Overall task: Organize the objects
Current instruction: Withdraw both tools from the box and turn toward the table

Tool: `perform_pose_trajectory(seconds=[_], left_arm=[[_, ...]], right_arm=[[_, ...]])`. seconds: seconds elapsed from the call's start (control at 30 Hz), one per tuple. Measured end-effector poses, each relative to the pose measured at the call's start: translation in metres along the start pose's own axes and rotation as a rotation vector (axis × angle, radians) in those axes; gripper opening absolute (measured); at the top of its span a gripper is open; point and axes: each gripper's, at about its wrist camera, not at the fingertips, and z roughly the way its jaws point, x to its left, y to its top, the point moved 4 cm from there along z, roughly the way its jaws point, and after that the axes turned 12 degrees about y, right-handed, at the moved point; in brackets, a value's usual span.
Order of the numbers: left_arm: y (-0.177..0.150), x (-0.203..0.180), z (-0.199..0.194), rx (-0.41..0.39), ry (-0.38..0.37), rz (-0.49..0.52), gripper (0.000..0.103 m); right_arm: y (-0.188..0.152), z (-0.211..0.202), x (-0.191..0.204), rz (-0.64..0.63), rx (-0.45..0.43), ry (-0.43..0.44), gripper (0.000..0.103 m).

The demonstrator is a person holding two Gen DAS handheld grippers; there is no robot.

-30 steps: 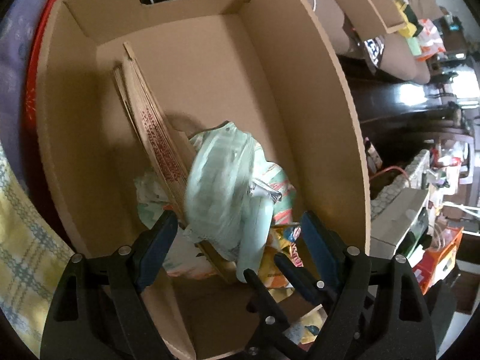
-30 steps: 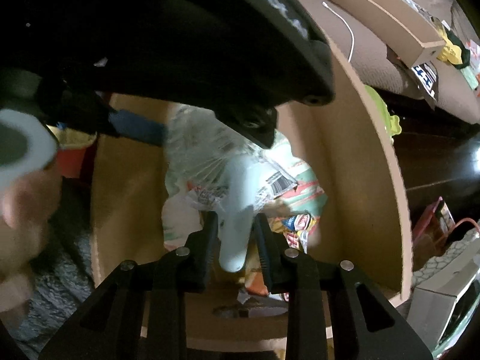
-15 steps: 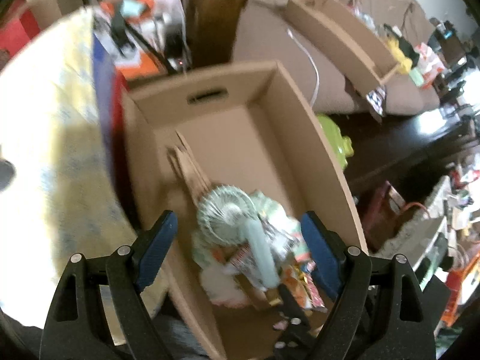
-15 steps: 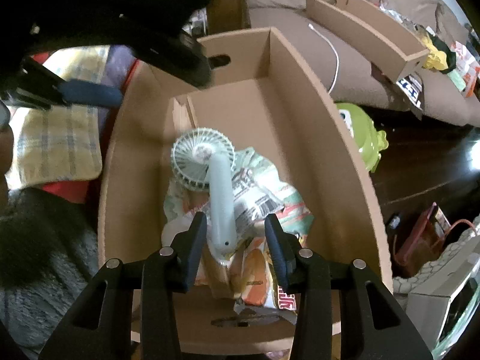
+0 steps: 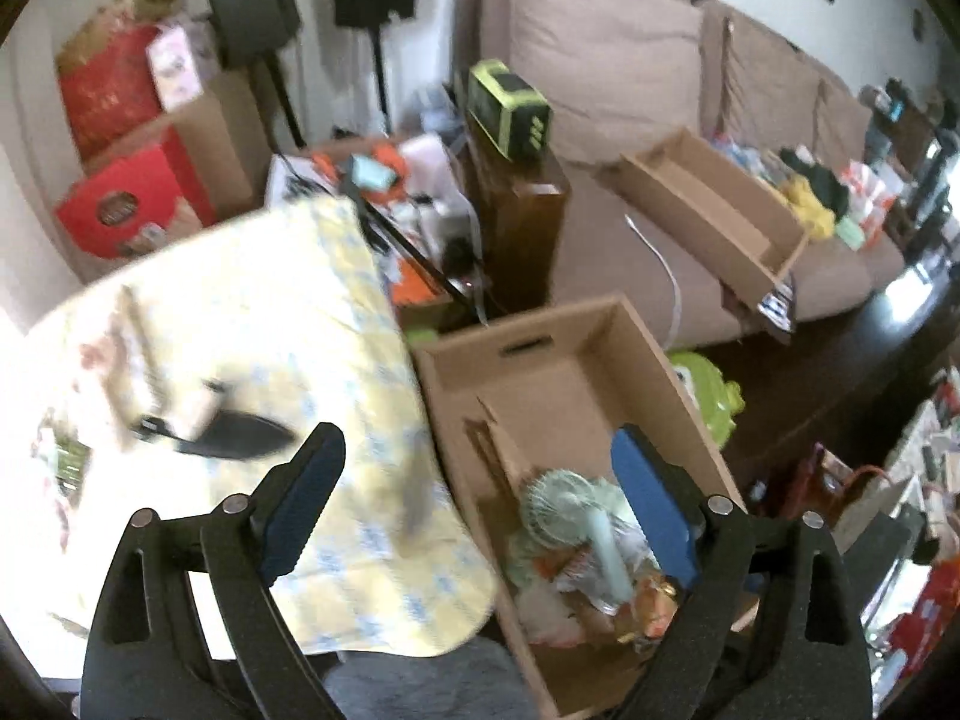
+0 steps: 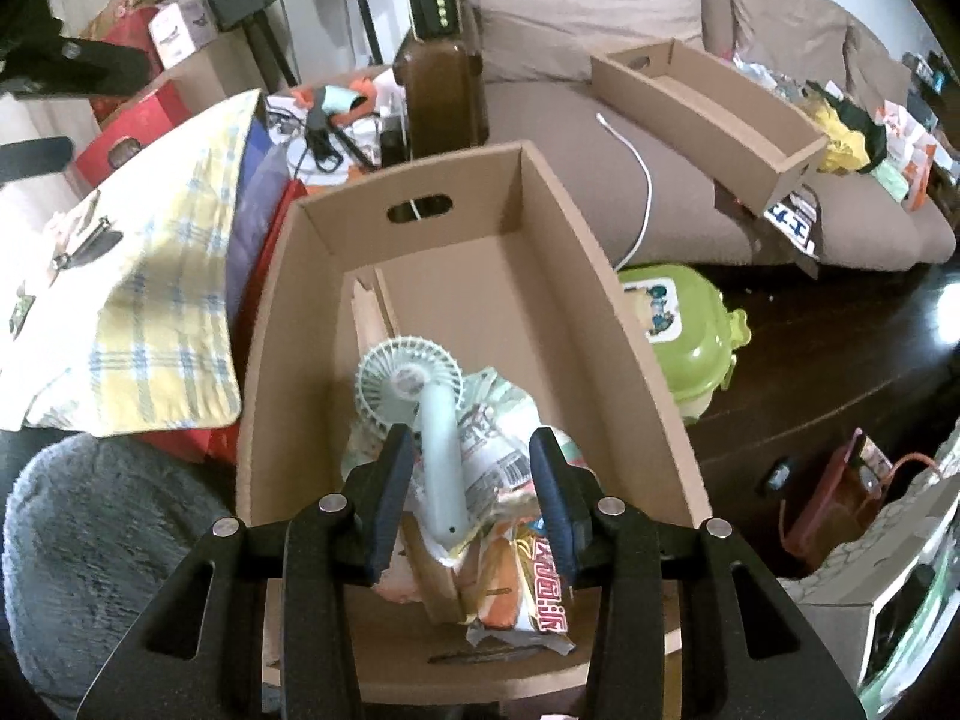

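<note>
The handheld fan [image 6: 420, 414] lies in the cardboard box [image 6: 576, 276], on the snack packets [image 6: 528, 564]. The right hand-held gripper [image 6: 471, 498] is half open, empty. The left hand-held gripper [image 5: 474, 510] is opening wide, empty. Next, I think, fetch another object from the tabletop [image 5: 252, 312] at left.

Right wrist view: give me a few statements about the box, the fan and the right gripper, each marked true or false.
1. The handheld fan lies inside the cardboard box. True.
2. The right gripper is clamped on the fan's handle. False: its pads stand clear on either side of the handle, with gaps showing.
3. The fan rests on snack packets at the near end of the box. True.
4. The far half of the box is piled with packets. False: its floor there is mostly bare.
5. A green container sits on the floor outside the box. True.
</note>
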Motion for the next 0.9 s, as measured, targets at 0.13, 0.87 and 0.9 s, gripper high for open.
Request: perform_pose_trajectory(seconds=[0.13,0.87,0.9], left_arm=[[0.009,0.027,-0.017,-0.051,0.039,-0.012,0.090],[-0.012,0.242,-0.040,-0.148,0.092,-0.317,0.098],[-0.013,0.248,-0.039,-0.150,0.092,-0.321,0.098]], right_arm=[[0.005,-0.005,0.009,-0.008,-0.043,0.018,0.041],[0.048,-0.045,0.116,-0.302,-0.067,-0.004,0.046],[0.054,-0.046,0.130,-0.324,-0.070,0.002,0.048]])
